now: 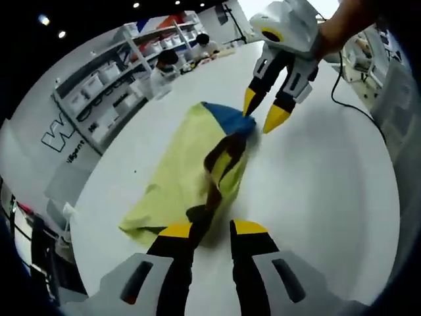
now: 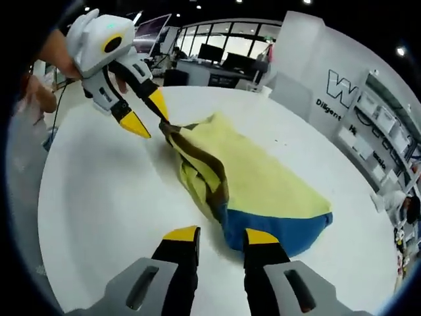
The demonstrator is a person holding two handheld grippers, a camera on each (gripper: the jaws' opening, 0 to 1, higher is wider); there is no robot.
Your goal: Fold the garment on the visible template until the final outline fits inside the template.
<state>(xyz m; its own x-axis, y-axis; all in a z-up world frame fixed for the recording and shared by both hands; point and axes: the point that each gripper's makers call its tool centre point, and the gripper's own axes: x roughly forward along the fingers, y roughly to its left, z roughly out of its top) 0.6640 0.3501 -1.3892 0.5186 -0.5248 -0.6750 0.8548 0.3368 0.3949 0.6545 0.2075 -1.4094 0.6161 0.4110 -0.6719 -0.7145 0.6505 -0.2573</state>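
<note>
Your garment [image 1: 181, 174] is soft, thin cloth, pale yellow over most of its area with a blue band [image 1: 229, 118] at one end and a dark brown strip [image 1: 220, 164] bunched and twisted along one edge. It lies crumpled on a smooth, round white table [image 1: 316, 197]. In the left gripper view it sits at centre frame, its long axis running from lower left up to the blue end at upper centre. In the right gripper view the same cloth [image 2: 263, 178] stretches from upper left to lower right, with the blue end [image 2: 276, 227] nearest the bottom of the frame.

Your left gripper [image 1: 212, 228] has yellow-tipped black jaws set moderately apart. The left jaw touches the dark bunched fabric at the near end, but you cannot tell whether the cloth is pinched between them. In the right gripper view that same tool [image 2: 146, 112] appears at upper left, one tip against the brown strip's end.

Your right gripper [image 2: 222, 236] holds its jaws open at a medium gap, with the blue edge just past the tips. From the left gripper view it [image 1: 262, 110] comes down from the upper right, jaws spread, tips at the blue corner.

White shelving [image 1: 125, 79] with bins lines the upper left of the left gripper view.
</note>
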